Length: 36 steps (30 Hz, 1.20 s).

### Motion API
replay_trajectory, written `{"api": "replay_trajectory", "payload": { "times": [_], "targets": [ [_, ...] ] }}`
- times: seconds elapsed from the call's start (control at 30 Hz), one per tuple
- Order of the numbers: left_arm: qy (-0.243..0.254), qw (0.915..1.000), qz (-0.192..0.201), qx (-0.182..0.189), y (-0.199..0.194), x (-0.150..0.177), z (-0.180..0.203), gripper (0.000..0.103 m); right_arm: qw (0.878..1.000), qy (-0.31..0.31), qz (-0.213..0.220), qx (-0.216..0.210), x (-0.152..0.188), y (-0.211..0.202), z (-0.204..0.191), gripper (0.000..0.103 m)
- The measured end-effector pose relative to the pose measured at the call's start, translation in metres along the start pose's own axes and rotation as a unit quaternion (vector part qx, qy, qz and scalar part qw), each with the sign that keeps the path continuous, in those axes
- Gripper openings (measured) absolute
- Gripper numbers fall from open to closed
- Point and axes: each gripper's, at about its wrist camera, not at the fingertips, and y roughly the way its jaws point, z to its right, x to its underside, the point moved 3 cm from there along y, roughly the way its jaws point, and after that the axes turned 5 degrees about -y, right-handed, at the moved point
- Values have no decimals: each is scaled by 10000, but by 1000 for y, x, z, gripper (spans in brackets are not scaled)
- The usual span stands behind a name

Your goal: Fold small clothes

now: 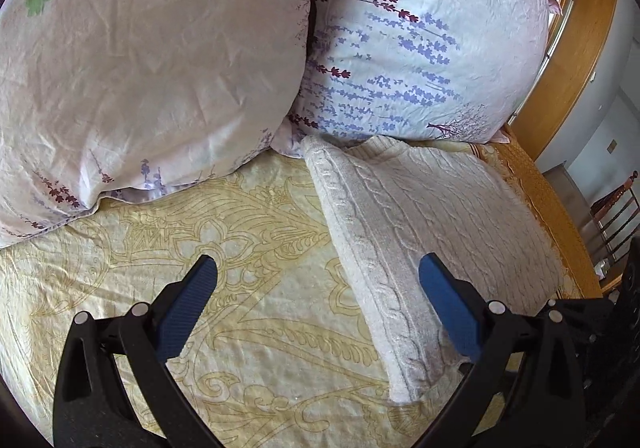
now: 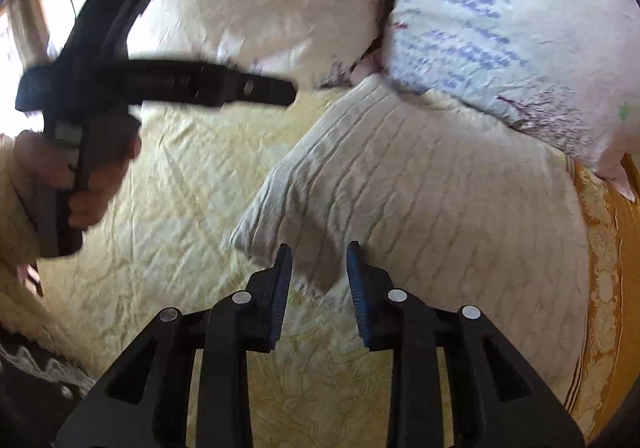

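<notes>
Folded white sweater on bedspread; left gripper fingers apart.

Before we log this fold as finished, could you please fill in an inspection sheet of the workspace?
Surface: bed with a cream patterned bedspread, wrinkled.
Job's things: white cable-knit garment folded flat near the bed's edge, its far end against the pillows.
Clutter: plain pillow and lavender-print pillow side by side.
Grippers: left tool open, empty; right tool narrowly open, gripping nothing, over the garment's corner.
Cables: nothing seen.
Surroundings: wooden headboard.
</notes>
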Motion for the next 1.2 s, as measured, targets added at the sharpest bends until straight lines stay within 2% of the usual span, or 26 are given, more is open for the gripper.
{"api": "replay_trajectory", "payload": {
  "times": [0.03, 0.07, 0.1, 0.23, 0.3, 0.4, 0.5, 0.57, 0.63, 0.83, 0.9, 1.0, 1.1, 1.2],
  "targets": [
    [30, 10000, 25, 30, 1, -2, 4, 101, 9993, 293, 188, 108, -5, -10, 15, 34],
    [75, 9999, 57, 59, 2, -5, 10, 101, 9967, 672, 373, 276, -8, -20, 35, 44],
    [111, 9999, 88, 87, 3, -8, 16, 101, 9926, 1034, 484, 410, -10, -25, 56, 47],
    [270, 9995, 85, 165, 15, -20, 53, 101, 9695, 2272, 448, 802, 1, -32, 124, 48],
    [482, 9988, -58, 84, 27, -22, 75, 101, 9665, 2378, 408, 878, 6, -31, 135, 48],
    [859, 9957, -336, -66, 44, -14, 100, 101, 9700, 2224, 345, 914, 9, -29, 131, 48],
    [1048, 9910, -806, -190, 67, 4, 110, 101, 9711, 2189, -75, 951, 18, -11, 133, 48],
    [1212, 9891, -759, -345, 75, 15, 112, 101, 9701, 2206, -314, 961, 30, 0, 134, 48],
    [1176, 9898, -728, -351, 76, 18, 112, 101, 9674, 2386, -186, 831, 35, 3, 140, 50],
    [1151, 9902, -732, -287, 73, 13, 109, 101, 9530, 3004, -156, 371, 42, 0, 156, 67],
    [1132, 9909, -614, -384, 62, 10, 103, 101, 9423, 3345, 82, 80, 45, -9, 163, 67],
    [937, 9932, -425, -554, 52, 3, 86, 101, 9197, 3904, 322, -264, 51, -17, 178, 79],
    [525, 9954, -460, -659, 51, -6, 61, 101, 9030, 4254, 246, -553, 54, -16, 189, 80],
    [159, 9958, -617, -658, 55, -9, 42, 101, 8942, 4415, 46, -733, 55, -7, 197, 80]
  ]
}}
